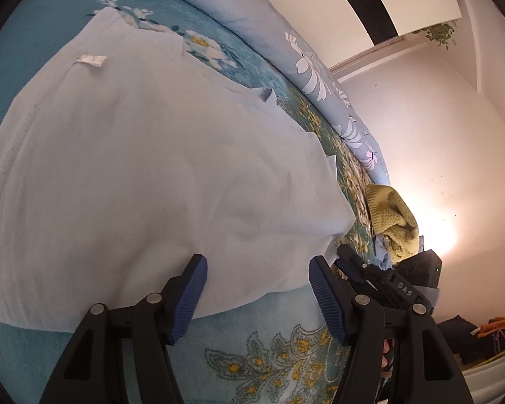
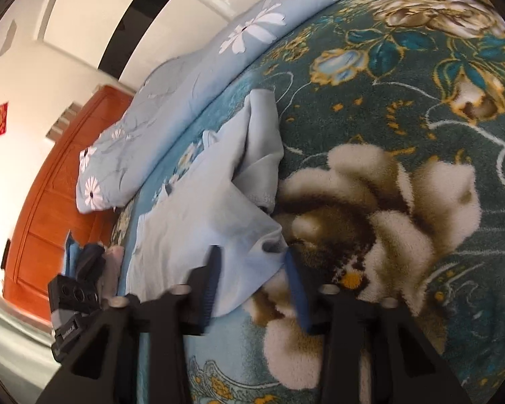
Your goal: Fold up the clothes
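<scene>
One pale blue cotton garment lies spread nearly flat on a teal plush blanket patterned with cream and gold flowers. A small white label shows on its far part, and a sleeve lies bunched at one side.

The left gripper stands over the near hem with its blue ribbed pads wide apart. The cloth's edge lies between them and nothing is clamped.

The right gripper sits at the garment's near corner. In its own blurred view its jaws are parted, with the corner of the cloth reaching in between them, and the pads do not look pressed on it. From the left wrist view this gripper shows just beside that corner, and there I cannot tell how its jaws stand.

Beyond the garment a light blue quilt printed with white daisies runs along the far edge of the blanket. A mustard-yellow knitted piece lies near it. An orange wooden door stands beyond the quilt.
</scene>
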`<state>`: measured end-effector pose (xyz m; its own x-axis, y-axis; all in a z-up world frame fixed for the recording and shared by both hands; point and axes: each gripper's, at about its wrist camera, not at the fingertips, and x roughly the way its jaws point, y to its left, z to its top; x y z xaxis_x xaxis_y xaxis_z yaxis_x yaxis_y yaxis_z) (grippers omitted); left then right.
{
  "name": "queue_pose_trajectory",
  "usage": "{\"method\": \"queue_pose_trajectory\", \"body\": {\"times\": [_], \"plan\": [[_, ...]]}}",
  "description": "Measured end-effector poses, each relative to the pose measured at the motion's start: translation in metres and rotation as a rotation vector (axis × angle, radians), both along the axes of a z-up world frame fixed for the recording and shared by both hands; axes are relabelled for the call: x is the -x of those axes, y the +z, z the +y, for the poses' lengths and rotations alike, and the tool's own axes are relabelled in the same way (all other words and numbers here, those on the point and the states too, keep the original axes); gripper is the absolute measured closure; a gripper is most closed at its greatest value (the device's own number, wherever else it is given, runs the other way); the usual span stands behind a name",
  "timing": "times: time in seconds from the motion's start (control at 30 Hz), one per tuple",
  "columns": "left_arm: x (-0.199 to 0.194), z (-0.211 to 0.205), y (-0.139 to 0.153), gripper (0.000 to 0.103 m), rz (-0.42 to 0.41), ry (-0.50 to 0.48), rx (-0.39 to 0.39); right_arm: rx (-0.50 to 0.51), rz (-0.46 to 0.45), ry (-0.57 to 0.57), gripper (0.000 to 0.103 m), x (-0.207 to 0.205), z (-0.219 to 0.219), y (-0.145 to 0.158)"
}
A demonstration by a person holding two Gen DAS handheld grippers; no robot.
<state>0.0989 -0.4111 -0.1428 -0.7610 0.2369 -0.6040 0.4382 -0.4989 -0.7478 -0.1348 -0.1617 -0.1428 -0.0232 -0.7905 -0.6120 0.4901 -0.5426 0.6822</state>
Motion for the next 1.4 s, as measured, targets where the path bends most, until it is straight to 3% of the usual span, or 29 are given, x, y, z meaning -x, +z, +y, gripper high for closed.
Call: {"method": "queue_pose_trajectory", "body": {"times": [0.23,0.37,0.47,0.5,0.53,0.6,0.7,0.77,0.8,0.83,0.9,0.97,1.03,1.07,1.27,1.4], "plan": [[0.008,-0.005,0.006,0.036,-0.001,0.047,0.045,0.046,0.089,0.009,0.098,-0.024,0.021,0.019],[0.019,-0.007,0.002,0.036,-0.005,0.080,0.040,-0.113,0.125,0.041,0.098,-0.026,0.019,0.013],[0.028,-0.003,0.003,0.036,0.022,0.069,0.044,-0.115,0.136,0.059,0.095,-0.017,0.018,0.019],[0.031,-0.001,0.004,0.036,0.035,0.061,0.051,-0.101,0.159,0.066,0.090,-0.012,0.016,0.024],[0.035,0.001,0.006,0.036,0.042,0.055,0.060,-0.088,0.184,0.070,0.070,-0.007,0.013,0.028],[0.042,0.006,0.006,0.036,0.029,0.044,0.091,-0.079,0.189,0.089,0.049,0.006,-0.003,0.028],[0.047,0.012,0.003,0.039,0.006,0.039,0.140,-0.082,0.176,0.112,0.049,0.027,-0.030,0.023],[0.049,0.011,0.003,0.048,0.000,0.042,0.162,-0.115,0.160,0.126,0.049,0.037,-0.047,0.016],[0.050,0.008,0.002,0.063,-0.003,0.045,0.163,-0.134,0.160,0.127,0.049,0.040,-0.054,0.014],[0.052,0.006,0.001,0.085,-0.005,0.048,0.164,-0.140,0.160,0.124,0.049,0.043,-0.058,0.012],[0.055,0.001,-0.003,0.103,-0.016,0.056,0.151,-0.122,0.149,0.124,0.049,0.043,-0.064,0.009],[0.055,0.000,-0.009,0.103,-0.018,0.054,0.142,-0.115,0.120,0.129,0.060,0.045,-0.070,0.007],[0.056,0.000,-0.012,0.103,-0.022,0.046,0.136,-0.131,0.098,0.137,0.085,0.043,-0.074,0.004],[0.056,0.000,-0.014,0.103,-0.031,0.045,0.140,-0.151,0.102,0.135,0.088,0.040,-0.076,0.006],[0.067,0.011,-0.015,0.100,-0.100,0.039,0.251,-0.230,0.172,0.154,0.092,0.021,-0.097,0.053],[0.031,-0.007,-0.005,0.101,-0.035,0.117,0.174,-0.349,0.272,0.167,0.092,-0.006,-0.124,0.085]]}}
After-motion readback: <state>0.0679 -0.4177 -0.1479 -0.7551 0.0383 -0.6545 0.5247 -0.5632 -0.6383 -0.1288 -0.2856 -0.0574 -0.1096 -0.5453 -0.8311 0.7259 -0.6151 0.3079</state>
